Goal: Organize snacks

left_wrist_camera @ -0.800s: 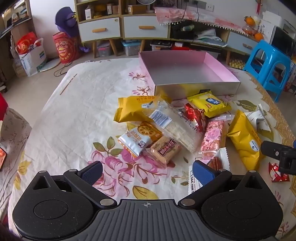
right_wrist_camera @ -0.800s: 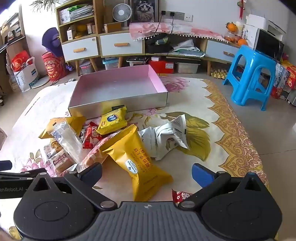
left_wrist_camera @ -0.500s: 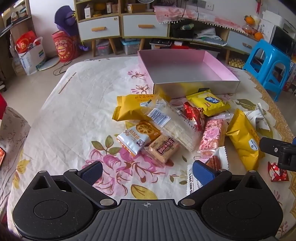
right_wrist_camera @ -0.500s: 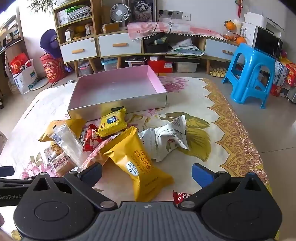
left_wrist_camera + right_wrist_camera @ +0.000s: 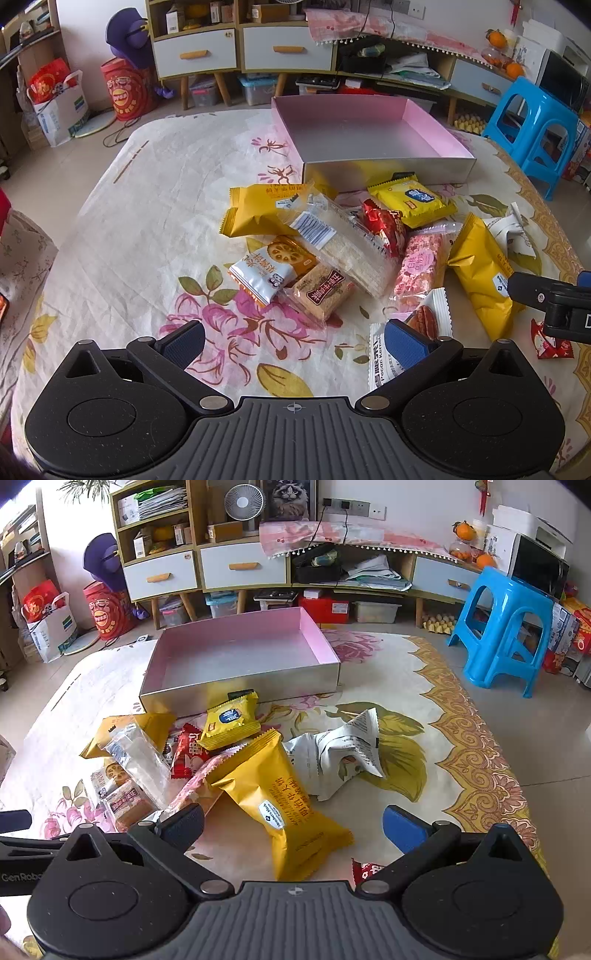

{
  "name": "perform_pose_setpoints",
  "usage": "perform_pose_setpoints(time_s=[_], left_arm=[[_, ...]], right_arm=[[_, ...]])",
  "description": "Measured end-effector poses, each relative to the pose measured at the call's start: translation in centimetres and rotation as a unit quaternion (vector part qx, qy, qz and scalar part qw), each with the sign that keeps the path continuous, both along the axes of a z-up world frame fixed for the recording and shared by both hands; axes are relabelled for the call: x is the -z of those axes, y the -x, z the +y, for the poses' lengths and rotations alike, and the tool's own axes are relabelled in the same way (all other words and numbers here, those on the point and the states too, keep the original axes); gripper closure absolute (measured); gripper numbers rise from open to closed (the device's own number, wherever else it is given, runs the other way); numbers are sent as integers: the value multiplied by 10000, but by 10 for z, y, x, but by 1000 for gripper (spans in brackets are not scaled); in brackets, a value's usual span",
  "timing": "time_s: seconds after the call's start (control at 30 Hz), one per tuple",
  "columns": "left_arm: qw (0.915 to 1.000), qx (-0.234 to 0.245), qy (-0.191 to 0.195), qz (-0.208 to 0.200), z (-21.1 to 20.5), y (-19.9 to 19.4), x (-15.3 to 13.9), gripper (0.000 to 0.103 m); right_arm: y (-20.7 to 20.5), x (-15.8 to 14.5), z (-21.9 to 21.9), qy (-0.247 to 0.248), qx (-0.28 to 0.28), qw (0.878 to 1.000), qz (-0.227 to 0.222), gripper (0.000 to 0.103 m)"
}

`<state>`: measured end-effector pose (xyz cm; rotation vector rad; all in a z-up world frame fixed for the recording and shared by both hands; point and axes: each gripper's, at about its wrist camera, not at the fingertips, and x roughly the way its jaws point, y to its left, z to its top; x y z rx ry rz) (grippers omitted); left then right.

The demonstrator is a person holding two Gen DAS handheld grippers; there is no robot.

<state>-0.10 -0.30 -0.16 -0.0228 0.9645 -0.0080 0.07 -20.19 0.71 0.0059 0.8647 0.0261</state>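
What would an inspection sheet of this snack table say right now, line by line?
Surface: floral tablecloth, wrinkled.
Job's things: pink box holds nothing; snack packets lie loose in front of it, among them a long yellow packet, a small yellow packet, a clear cracker pack and a pink packet.
Clutter: crumpled white wrapper beside the pile.
Grippers: left gripper and right gripper both have jaws wide, nothing between them.
Cables: a black cord on the floor; more hang behind the cabinet.
Surroundings: blue stool, drawer cabinet, fan.
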Motion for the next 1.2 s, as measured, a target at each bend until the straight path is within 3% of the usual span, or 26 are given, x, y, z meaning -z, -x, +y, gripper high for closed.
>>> perform_pose_setpoints(time_s=[1.2], left_arm=[[10000,50,49,-7,-3,2,-3,0]], right_arm=[[-1,1,3,-98,-74,9999,116,8]])
